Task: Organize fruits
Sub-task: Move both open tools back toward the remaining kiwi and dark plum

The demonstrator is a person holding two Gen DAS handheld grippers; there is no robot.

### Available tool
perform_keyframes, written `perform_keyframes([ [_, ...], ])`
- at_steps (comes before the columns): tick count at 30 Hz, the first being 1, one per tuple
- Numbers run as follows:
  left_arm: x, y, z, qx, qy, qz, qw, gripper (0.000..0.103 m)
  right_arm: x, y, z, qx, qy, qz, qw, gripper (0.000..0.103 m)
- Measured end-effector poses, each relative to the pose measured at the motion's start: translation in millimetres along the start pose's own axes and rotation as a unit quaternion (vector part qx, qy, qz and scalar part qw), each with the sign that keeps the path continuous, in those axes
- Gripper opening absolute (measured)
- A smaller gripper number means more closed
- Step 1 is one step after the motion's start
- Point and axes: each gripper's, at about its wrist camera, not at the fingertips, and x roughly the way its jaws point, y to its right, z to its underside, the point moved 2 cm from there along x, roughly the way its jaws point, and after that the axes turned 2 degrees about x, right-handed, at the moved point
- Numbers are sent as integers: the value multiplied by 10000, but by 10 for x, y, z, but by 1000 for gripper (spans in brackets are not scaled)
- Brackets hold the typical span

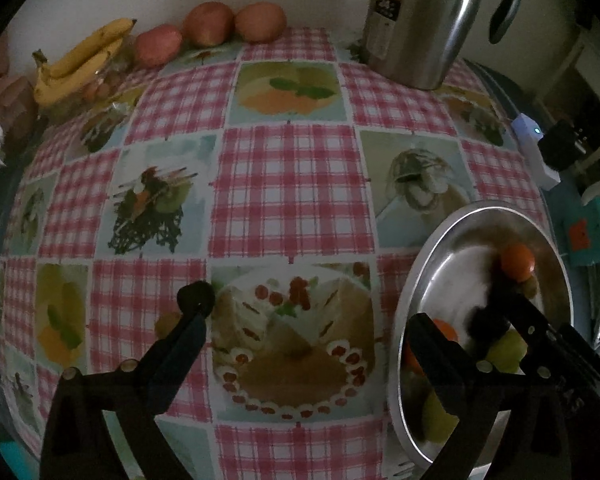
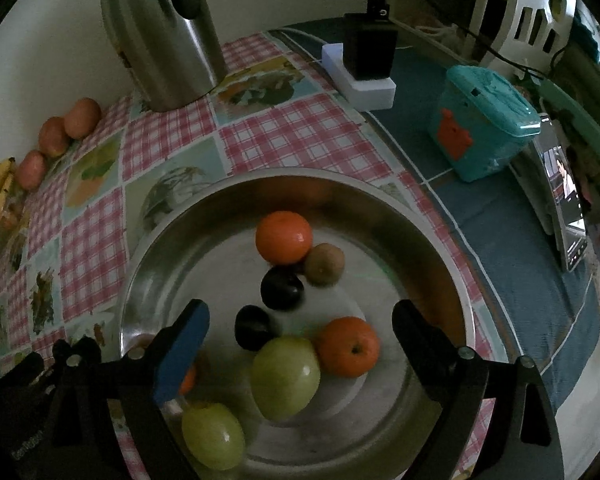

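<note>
While the right gripper (image 2: pixel 300 320) hangs above the steel bowl (image 2: pixel 160 240) with fingers spread and holding nothing, two green apples (image 2: pixel 286 376), two oranges (image 2: pixel 348 346), two dark plums (image 2: pixel 254 327) and a kiwi (image 2: pixel 325 263) lie inside it. Beside the bowl, the left gripper (image 1: pixel 306 308) is also spread wide over the tablecloth (image 1: pixel 292 184). Far at the wall lie bananas (image 1: pixel 80 60), three red apples (image 1: pixel 208 24) and a kettle (image 1: pixel 420 20).

Both were wide open and empty. The left hand-held gripper (image 1: pixel 306 316) pointed forward and down with its fingers spread far apart, and the right hand-held gripper (image 2: pixel 300 324) tilted downward, jaws just as wide, nothing between them.
</note>
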Motion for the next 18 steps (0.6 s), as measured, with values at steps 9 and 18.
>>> perform_keyframes([
  [9, 29, -63, 26, -76, -75, 45, 9999, 102, 48, -32, 41, 3, -51, 127, 9999, 93],
  [18, 5, -75, 36, 44, -65, 157, 9998, 102, 15, -24, 33, 176, 29, 210, 9996, 93],
])
